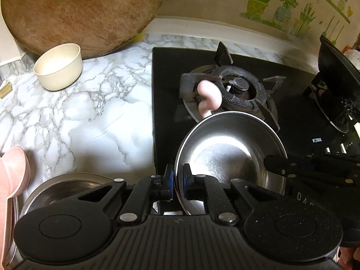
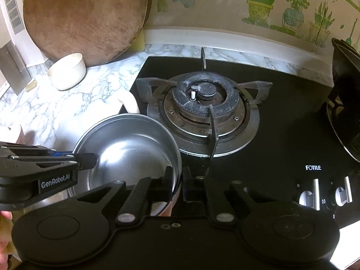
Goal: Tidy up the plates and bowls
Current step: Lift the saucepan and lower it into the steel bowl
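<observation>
A shiny steel bowl (image 1: pixel 231 148) is held in the air over the edge of the black stove, also in the right wrist view (image 2: pixel 128 148). My left gripper (image 1: pixel 178 177) is shut on its left rim. My right gripper (image 2: pixel 177 180) is shut on its right rim; its fingers (image 1: pixel 283 166) enter from the right in the left wrist view. A cream bowl (image 1: pixel 59 67) stands on the marble counter at the back left, also in the right wrist view (image 2: pixel 67 70). Another steel dish (image 1: pixel 65 186) lies low at the left, partly hidden by my left gripper. A pink bowl (image 1: pixel 13 173) shows at the left edge.
A round wooden board (image 1: pixel 83 11) leans on the wall behind the cream bowl. The gas burner (image 2: pixel 204 103) with its iron grate sits just beyond the held bowl. A black wok (image 2: pixel 346 99) stands at the right. Stove knobs (image 2: pixel 324 193) are at the front right.
</observation>
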Demonstrator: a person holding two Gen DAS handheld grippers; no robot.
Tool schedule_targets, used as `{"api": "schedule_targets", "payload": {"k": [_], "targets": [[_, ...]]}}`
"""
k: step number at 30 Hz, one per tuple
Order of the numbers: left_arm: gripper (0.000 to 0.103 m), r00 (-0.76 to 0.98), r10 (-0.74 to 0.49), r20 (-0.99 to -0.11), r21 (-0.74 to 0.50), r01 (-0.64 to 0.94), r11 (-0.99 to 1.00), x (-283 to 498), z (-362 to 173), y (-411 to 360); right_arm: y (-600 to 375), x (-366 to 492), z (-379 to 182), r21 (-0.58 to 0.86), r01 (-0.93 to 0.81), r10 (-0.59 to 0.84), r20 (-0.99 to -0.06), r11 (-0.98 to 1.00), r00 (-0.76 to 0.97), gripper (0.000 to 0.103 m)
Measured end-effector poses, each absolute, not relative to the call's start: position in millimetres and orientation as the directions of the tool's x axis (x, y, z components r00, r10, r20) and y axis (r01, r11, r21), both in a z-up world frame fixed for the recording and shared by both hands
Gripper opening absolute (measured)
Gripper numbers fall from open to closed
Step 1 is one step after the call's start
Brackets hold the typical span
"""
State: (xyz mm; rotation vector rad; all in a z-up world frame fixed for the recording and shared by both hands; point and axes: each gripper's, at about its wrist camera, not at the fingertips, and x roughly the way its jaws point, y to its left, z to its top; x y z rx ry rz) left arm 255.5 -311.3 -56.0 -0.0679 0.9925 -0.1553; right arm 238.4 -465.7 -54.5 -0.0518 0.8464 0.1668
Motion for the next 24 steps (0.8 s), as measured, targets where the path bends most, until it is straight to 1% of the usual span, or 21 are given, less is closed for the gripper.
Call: {"api": "schedule_targets", "payload": {"k": [13, 24], "targets": [[0.007, 0.577, -0.204, -0.791, -0.161, 0.126, 0.979, 240.2, -25.6, -306.8, -467.8, 222.2, -25.4, 0.016, -0.139, 0.109, -0.708, 0.99, 0.698, 0.009], [0.007, 0.585, -0.231, -0.778, -0.167, 0.161, 0.973, 211.0, 9.2, -280.3, -453.5, 190.9, 4.4, 0.03, -0.138, 0.122, -0.68, 0.99, 0.723, 0.009]]}}
